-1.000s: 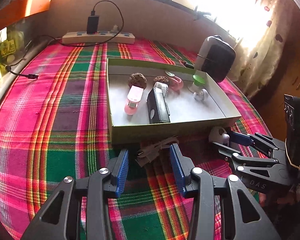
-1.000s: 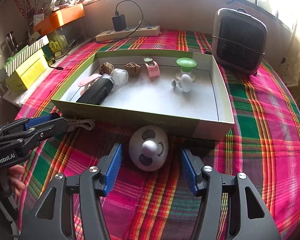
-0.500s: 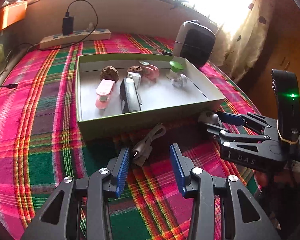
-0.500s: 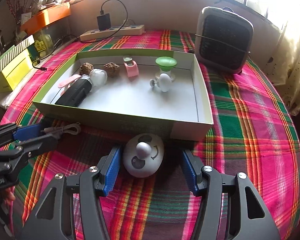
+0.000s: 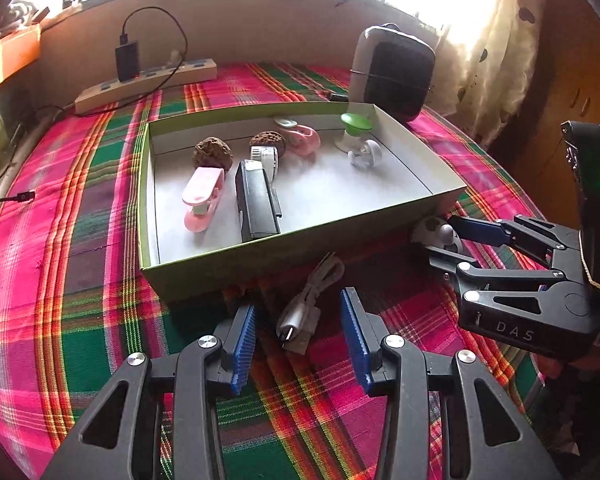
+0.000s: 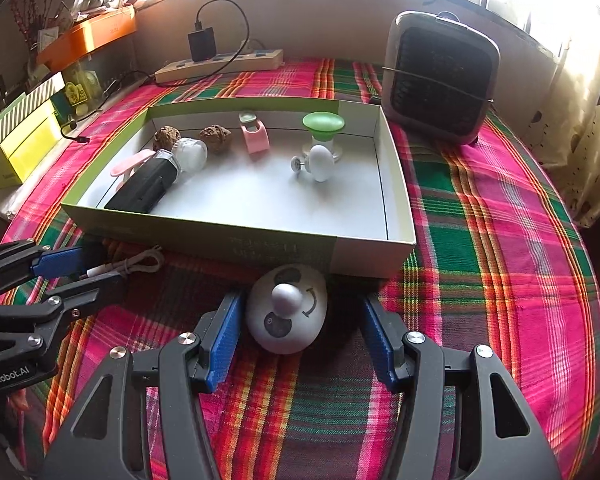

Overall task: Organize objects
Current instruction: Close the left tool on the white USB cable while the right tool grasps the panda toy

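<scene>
Cable [image 5: 308, 308] lies between the pads of the left tongs [image 5: 298, 344], which stand wide and touch nothing; its plug end is nearest, its loop runs ahead toward the box [image 5: 260, 256]. A close now may catch only the plug, I judge, leaving the limp loop to drag and snag on the box wall just ahead.

Egg toy [image 6: 286, 308] sits between the pads of the right tongs [image 6: 296, 344], also wide; the left pad is just beside its shell, the right pad stands apart. Being rounded and smooth, it could squirt forward out of an off-centre squeeze, or roll against the box wall right in front.

Both tongs work near each other, so the fingers could clash if both lift together.

Beyond the wall, inside the box, lie a black device [image 5: 256, 204], pink clip [image 5: 202, 200], two walnuts [image 5: 212, 154] and a green-topped toy [image 6: 322, 140]; a careless drop may knock these about.
</scene>
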A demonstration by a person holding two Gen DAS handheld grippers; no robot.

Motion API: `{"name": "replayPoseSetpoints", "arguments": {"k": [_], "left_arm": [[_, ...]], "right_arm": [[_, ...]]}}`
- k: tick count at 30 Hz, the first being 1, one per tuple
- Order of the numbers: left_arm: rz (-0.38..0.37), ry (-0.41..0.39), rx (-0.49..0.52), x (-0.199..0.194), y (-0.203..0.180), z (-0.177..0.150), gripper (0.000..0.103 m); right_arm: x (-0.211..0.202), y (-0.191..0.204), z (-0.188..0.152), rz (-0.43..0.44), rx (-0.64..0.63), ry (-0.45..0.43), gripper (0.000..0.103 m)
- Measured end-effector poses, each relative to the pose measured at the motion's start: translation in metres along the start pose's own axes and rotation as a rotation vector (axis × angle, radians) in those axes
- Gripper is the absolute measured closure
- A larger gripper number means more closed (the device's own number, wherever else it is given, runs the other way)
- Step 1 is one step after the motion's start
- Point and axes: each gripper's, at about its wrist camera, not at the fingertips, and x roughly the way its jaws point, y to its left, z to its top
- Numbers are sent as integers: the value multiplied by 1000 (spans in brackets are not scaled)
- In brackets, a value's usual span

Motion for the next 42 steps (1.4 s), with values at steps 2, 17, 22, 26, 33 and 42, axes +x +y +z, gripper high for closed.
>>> {"name": "replayPoseSetpoints", "arguments": {"k": [2,17,22,26,33,42], "left_arm": [[19,8,29,1,-4,0,64],[66,-2,18,0,1,-2,83],[45,-5,8,-2,-1,-5,84],[42,-13,-12,-3,-1,-6,85],[45,-21,-34,-6,0,-8,85],[63,-33,-53,-9,3,-11,85]], "right_arm": [[0,0,0,2,-3,-1,46],[-1,1,-2,24,-7,-19,54],[-2,2,-2,38,-6,-23,62],[-3,3,-3,37,-5,-24,62],[-5,2,-5,48,9,-28,62],[-7,1,-8,53,14,-32,62]]}}
